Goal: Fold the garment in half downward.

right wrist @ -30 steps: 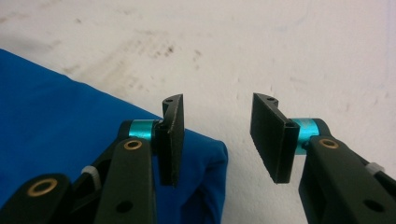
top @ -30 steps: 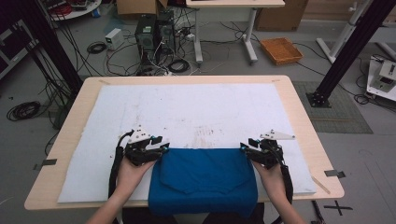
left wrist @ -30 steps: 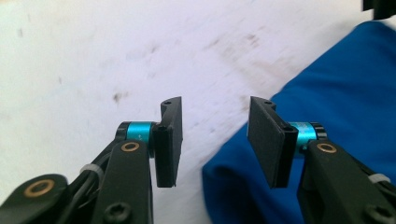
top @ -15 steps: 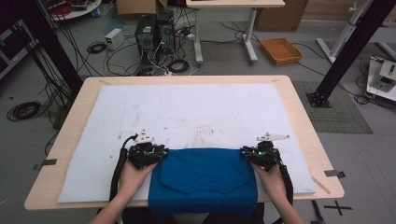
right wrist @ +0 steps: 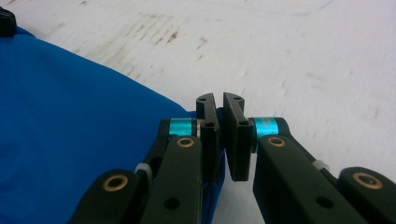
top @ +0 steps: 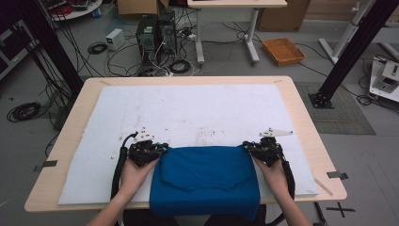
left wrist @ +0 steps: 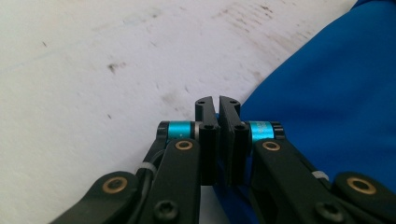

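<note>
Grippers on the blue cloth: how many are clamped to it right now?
2. The left gripper is shut on the far left corner of the blue cloth; the right gripper is shut on the far right corner.

A light wooden bench (top: 301,101) stood on a grey floor (top: 42,141), its top almost wholly covered by a white padded sheet (top: 188,110) that left a strip of bare wood on every side. The sheet was marked with dark scuffs and specks, thickest near its middle and towards the near edge. On the sheet, at the near edge of the bench, lay a blue cloth (top: 204,181), folded flat, its front hanging just over the edge. Short strips of grey tape stuck out from the bench's left (top: 44,165) and right (top: 338,174) near corners.
</note>
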The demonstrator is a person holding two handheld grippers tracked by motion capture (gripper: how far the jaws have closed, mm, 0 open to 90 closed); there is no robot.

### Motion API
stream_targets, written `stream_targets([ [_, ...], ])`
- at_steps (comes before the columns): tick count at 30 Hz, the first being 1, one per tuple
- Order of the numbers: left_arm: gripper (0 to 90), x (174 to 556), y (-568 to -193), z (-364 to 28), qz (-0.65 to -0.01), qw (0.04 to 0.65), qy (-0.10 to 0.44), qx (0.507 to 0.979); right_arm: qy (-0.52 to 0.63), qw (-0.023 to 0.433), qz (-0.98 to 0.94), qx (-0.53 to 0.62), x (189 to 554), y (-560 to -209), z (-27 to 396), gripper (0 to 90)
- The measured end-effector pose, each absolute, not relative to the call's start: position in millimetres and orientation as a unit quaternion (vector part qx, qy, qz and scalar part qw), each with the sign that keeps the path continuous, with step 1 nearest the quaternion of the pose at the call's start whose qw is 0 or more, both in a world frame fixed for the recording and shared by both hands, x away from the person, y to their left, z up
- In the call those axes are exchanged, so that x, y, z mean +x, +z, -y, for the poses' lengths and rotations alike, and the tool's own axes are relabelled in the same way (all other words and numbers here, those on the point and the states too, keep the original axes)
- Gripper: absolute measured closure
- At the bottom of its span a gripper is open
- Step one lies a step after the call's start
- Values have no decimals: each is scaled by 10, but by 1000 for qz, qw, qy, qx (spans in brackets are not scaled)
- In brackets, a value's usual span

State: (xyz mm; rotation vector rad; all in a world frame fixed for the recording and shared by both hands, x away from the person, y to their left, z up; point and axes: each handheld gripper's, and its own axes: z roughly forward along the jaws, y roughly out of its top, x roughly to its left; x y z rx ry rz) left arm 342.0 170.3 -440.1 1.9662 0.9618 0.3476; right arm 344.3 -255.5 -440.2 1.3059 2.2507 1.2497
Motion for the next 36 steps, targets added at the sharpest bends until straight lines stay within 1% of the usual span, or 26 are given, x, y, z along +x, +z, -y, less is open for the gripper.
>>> stream_targets([
  [3,865,3557,-4335,-1698,-380,434,161,801,432,134,-770,449,3577,-4354,2547,856],
  [9,865,3828,-4238,-1693,-390,440,169,791,427,147,-771,449,3868,-4257,2520,856],
  [17,864,4119,-4219,-1679,-403,421,185,791,421,158,-767,458,4153,-4226,2487,857],
  [18,864,4188,-4220,-1665,-402,419,193,791,417,161,-767,461,4214,-4223,2470,857],
  [24,864,4306,-4250,-1643,-405,409,198,793,411,166,-767,464,4322,-4246,2444,857],
  [32,861,4321,-4231,-1612,-401,403,205,797,402,175,-770,463,4331,-4255,2420,854],
  [34,847,4314,-4223,-1614,-403,401,207,796,403,179,-771,460,4322,-4247,2412,821],
  [35,835,4309,-4216,-1613,-406,399,210,795,399,183,-772,460,4316,-4240,2408,768],
  [36,815,4303,-4207,-1615,-409,398,215,793,396,190,-771,462,4308,-4231,2405,738],
])
